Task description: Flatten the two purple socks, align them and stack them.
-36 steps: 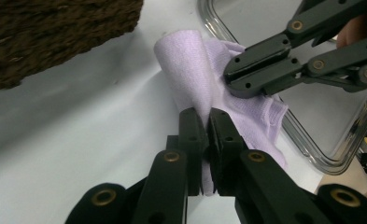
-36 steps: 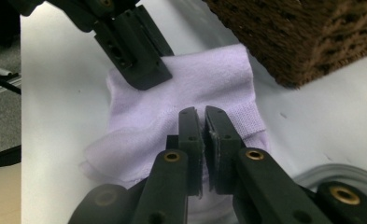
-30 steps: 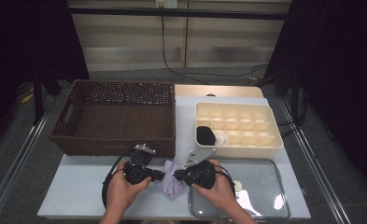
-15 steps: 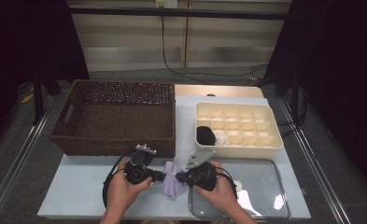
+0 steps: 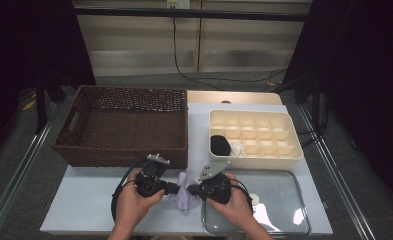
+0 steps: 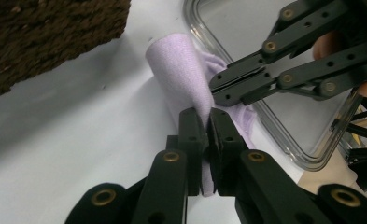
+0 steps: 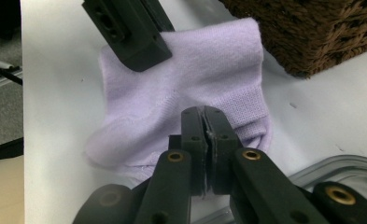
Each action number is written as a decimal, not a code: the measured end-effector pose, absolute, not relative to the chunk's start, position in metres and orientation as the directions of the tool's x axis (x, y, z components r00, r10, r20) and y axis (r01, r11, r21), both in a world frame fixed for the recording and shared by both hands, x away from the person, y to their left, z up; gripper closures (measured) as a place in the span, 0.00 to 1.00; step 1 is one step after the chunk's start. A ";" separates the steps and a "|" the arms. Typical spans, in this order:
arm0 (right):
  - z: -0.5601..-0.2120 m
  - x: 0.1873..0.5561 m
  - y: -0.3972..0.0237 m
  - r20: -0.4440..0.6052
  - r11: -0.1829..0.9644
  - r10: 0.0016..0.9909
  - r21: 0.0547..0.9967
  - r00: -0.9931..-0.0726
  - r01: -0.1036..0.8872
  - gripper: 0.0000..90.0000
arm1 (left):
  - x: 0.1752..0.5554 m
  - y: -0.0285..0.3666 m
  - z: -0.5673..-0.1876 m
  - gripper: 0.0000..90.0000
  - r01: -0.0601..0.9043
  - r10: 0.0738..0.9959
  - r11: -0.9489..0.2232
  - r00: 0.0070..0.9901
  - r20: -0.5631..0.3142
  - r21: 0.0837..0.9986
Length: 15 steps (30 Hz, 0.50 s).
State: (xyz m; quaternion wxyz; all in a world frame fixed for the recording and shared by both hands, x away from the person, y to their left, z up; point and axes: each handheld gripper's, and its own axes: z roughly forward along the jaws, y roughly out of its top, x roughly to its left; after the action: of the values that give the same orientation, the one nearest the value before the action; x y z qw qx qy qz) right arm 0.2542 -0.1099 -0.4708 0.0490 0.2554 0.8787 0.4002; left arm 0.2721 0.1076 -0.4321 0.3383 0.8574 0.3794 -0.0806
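Note:
A lilac sock [image 5: 184, 197] lies on the white table near its front edge, between both hands. My left gripper [image 5: 177, 189] comes in from the left and is shut on the sock's edge [image 6: 176, 65], with fabric pinched between its jaws [image 6: 207, 122]. My right gripper [image 5: 190, 191] comes in from the right and is shut on the ribbed cuff [image 7: 246, 112], its jaws [image 7: 203, 116] closed with cloth between them. In the left gripper view the right gripper [image 6: 217, 88] bites the sock just beyond my own jaws. The left gripper [image 7: 139, 49] shows at the top of the right gripper view.
A brown wicker basket [image 5: 124, 125] stands behind the hands at the left. A cream divided box [image 5: 296, 150] at the right back holds a black bundle [image 5: 220, 145] and a white item [image 5: 237, 147]. A clear shallow tray [image 5: 279, 205] lies under the right hand.

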 end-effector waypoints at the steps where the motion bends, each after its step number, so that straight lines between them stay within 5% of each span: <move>1: -0.471 0.255 -0.110 0.122 0.546 0.489 0.730 -0.864 0.412 0.97 | 0.272 0.107 -0.431 0.94 0.702 0.595 -0.485 0.702 -0.391 0.521; 15: -0.470 0.255 -0.104 0.121 0.548 0.485 0.730 -0.866 0.409 0.96 | 0.271 0.102 -0.429 0.94 0.688 0.581 -0.495 0.716 -0.387 0.530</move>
State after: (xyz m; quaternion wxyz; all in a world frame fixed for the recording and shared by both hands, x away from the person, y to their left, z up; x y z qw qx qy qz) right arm 0.2551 -0.1036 -0.4701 0.0476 0.2544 0.8784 0.4017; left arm 0.2709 0.1024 -0.4289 0.3415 0.8610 0.3686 -0.0783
